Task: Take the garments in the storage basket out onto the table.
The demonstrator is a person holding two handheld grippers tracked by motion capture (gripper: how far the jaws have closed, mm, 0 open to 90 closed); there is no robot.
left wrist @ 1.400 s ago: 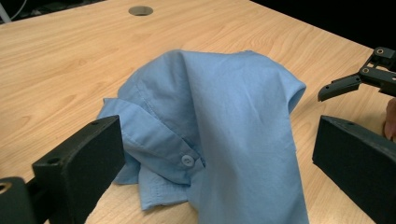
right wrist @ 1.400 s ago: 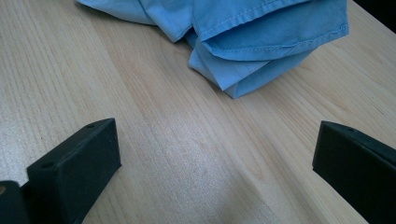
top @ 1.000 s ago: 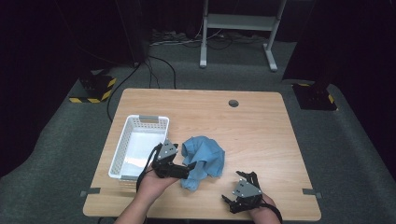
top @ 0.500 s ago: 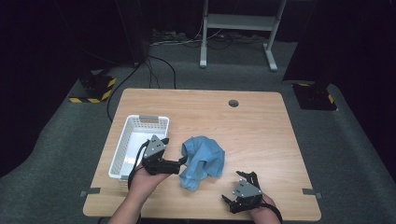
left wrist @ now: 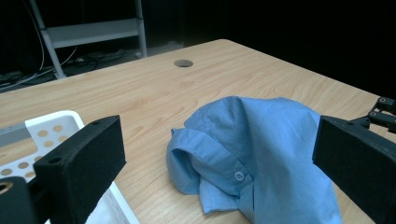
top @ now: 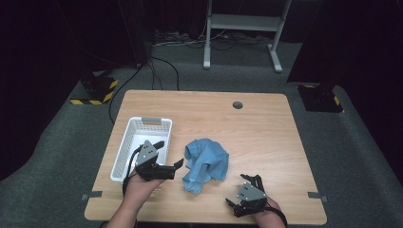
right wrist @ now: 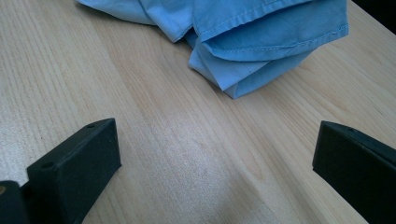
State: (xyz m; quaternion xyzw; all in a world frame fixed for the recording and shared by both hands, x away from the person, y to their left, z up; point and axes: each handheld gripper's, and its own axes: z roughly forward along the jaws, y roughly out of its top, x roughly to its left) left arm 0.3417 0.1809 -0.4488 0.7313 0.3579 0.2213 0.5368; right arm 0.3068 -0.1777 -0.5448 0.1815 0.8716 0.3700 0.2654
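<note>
Both grippers spread wide, left gripper (top: 172, 164) now drawn back off blue shirt (top: 206, 163), right gripper (top: 240, 190) unmoved.

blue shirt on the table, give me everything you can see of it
The shirt is light blue woven cloth, crumpled into a loose heap with a hemmed, stitched edge folded under at its near end. A button band with one pale button shows in the left gripper view. It lies on the wooden table, just right of the white basket and apart from it. The left hand-held gripper points at it, jaws open, not gripping it. The right hand-held gripper sits open nearby, off the cloth.
</note>
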